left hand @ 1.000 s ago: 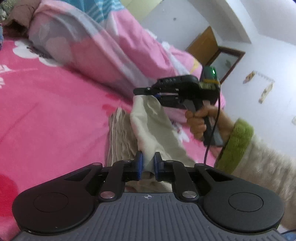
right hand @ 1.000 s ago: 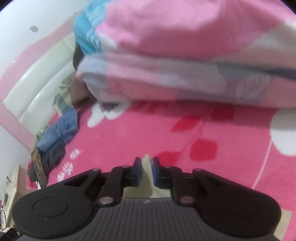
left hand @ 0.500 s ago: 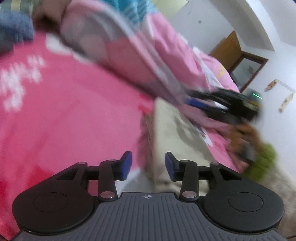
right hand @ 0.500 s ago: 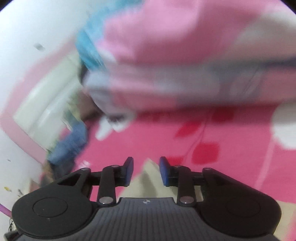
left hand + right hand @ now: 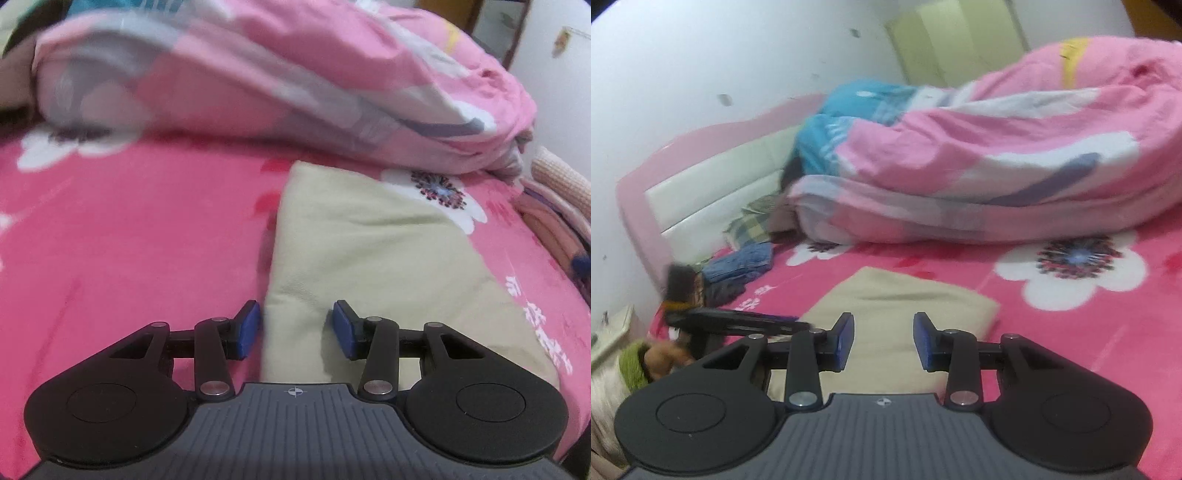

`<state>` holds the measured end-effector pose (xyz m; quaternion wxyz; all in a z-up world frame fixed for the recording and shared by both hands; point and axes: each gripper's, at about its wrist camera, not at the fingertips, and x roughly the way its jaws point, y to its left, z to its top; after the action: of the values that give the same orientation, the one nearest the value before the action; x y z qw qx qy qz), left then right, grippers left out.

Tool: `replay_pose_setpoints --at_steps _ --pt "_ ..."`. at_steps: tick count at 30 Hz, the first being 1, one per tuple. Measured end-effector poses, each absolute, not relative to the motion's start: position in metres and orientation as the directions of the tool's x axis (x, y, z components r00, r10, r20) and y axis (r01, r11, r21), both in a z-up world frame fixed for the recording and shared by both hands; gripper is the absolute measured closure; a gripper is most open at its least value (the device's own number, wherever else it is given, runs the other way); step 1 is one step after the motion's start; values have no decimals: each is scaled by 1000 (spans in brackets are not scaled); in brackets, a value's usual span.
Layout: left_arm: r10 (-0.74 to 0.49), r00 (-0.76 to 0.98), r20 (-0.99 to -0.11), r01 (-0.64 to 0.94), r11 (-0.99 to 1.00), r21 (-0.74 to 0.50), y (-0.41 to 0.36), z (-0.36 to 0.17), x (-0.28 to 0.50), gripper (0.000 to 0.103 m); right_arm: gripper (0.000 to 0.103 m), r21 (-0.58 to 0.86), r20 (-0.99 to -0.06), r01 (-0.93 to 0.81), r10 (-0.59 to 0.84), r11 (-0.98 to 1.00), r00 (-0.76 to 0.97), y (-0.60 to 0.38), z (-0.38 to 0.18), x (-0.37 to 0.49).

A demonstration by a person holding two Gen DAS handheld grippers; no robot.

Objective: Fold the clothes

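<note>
The beige folded cloth (image 5: 362,251) lies flat on the pink bed sheet (image 5: 129,236), near the big pink blanket (image 5: 997,166). The left gripper (image 5: 295,330) and right gripper (image 5: 884,341) are above it, the 2 jaws of each wide apart and holding nothing.

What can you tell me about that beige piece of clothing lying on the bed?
The beige garment is a plain, pale yellowish cloth, soft and matte, folded into a flat, roughly rectangular pad. It lies on the pink flowered bedspread, in front of the bunched pink quilt. Both grippers hover over its near end with jaws open; neither is gripping it.
</note>
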<state>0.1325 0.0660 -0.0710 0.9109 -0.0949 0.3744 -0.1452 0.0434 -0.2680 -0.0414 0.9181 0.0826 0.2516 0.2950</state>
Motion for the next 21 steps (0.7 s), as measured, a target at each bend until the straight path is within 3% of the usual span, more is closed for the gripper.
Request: replay_pose_setpoints --at_steps 4,8,12,14,16,18,21 --pt "-352 666 -658 152 927 -343 75 -73 134 51 67 152 -561 -550 530 821 636 -227 -101 38" --pt "-320 723 -613 192 945 -267 67 -53 120 53 68 92 -563 -550 499 830 659 -229 -73 41" --pt "-314 756 -575 247 949 -194 54 -50 107 50 67 87 -456 -486 469 870 756 -244 -37 74" --pt "-311 760 -571 266 950 -164 47 -56 103 48 67 97 -444 -466 457 880 771 -243 -45 99" --pt "-309 763 -567 285 949 -133 40 -61 99 48 67 81 -473 -469 448 879 759 -235 -75 123" --pt "-307 767 -564 303 947 -103 34 -66 95 45 68 47 -566 -485 424 873 708 -225 -112 141" --pt "-308 772 -555 328 942 -68 26 -73 90 44 71 16 -551 -472 402 882 731 -221 -83 140"
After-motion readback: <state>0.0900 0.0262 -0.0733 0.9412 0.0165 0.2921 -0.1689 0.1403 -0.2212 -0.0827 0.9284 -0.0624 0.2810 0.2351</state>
